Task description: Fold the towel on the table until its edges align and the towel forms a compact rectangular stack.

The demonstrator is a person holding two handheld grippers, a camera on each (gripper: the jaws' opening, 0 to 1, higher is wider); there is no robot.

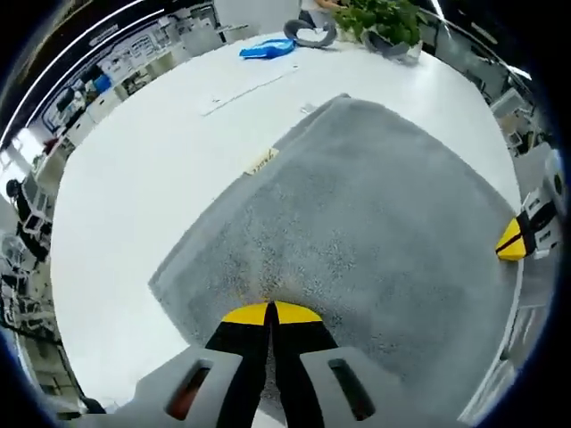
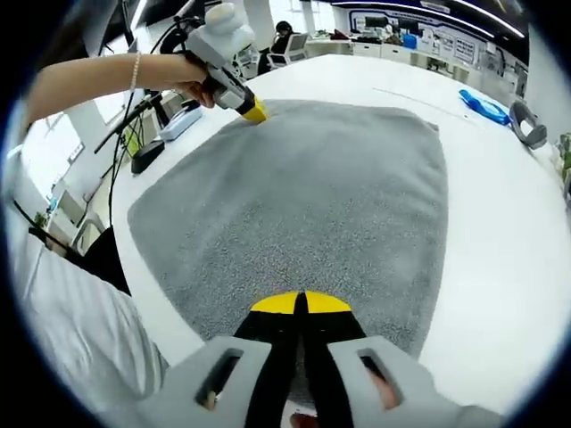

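Grey towel point(image 1: 357, 223) lies spread flat on the white table point(image 1: 152, 169), one layer, near the table's edge on my side.

Left claw point(image 1: 270, 312): my jaws are pressed together at their yellow tips, down on the towel's near hem. Cloth seems pinched between them, though I can't see the fabric inside the bite. In the right gripper view the same claw point(image 2: 253, 111) sits at a far corner of the towel, a hand point(image 2: 192, 85) around its body.

Right claw point(image 2: 300, 303): jaws likewise closed tip to tip, resting on the towel's edge point(image 2: 303, 196). From the left gripper view its yellow tip point(image 1: 511, 241) touches the towel's edge at the right.

Beyond the towel: a blue object point(image 1: 268, 48), a grey curved item point(image 1: 312, 36) and a potted plant point(image 1: 384, 18) at the table's far end. A small tag point(image 1: 261, 161) sits at the towel's left hem.
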